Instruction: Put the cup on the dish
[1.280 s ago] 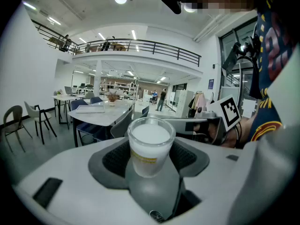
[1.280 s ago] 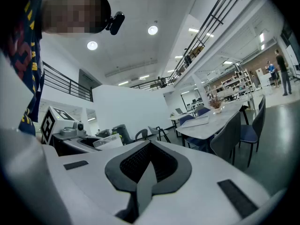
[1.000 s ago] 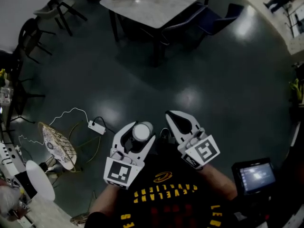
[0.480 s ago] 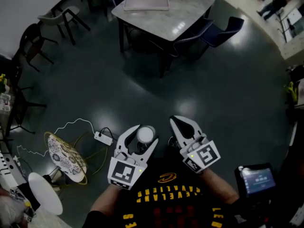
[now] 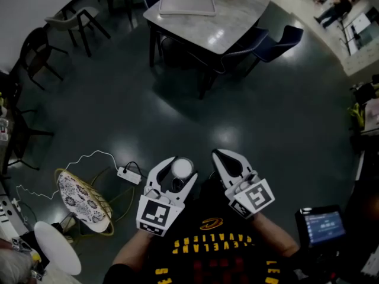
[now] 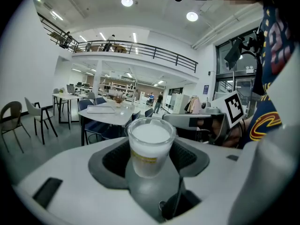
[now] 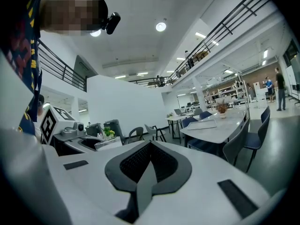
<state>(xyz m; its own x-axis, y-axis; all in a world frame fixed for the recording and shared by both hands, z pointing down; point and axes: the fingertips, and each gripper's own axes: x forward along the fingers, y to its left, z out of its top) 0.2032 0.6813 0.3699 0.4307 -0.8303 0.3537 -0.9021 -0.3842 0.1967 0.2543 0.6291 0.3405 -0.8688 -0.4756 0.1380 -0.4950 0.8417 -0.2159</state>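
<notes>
A frosted white cup (image 5: pixel 182 168) (image 6: pixel 150 146) stands upright between the jaws of my left gripper (image 5: pixel 176 171) (image 6: pixel 150 144), which is shut on it at chest height. Beside it on the right, my right gripper (image 5: pixel 224 156) (image 7: pixel 149 146) is shut with nothing in it. Both point toward a pale table (image 5: pixel 231 25) (image 6: pixel 110 118) (image 7: pixel 213 132) across the dark floor. On that table lies a flat rectangular tray (image 5: pixel 188 4) (image 6: pixel 101 109) (image 7: pixel 202 124). I see no dish in any view.
Dark blue chairs (image 5: pixel 275 40) stand around the table. A power strip (image 5: pixel 131 175) with a white cord lies on the floor to the left. A patterned round stool (image 5: pixel 83 201) and a small white round table (image 5: pixel 56 247) stand at lower left. A screen (image 5: pixel 323 225) glows at lower right.
The table and tray have slid further into the head view and the floor has shifted down, as both grippers travel forward together. The cup stays in the left jaws.
</notes>
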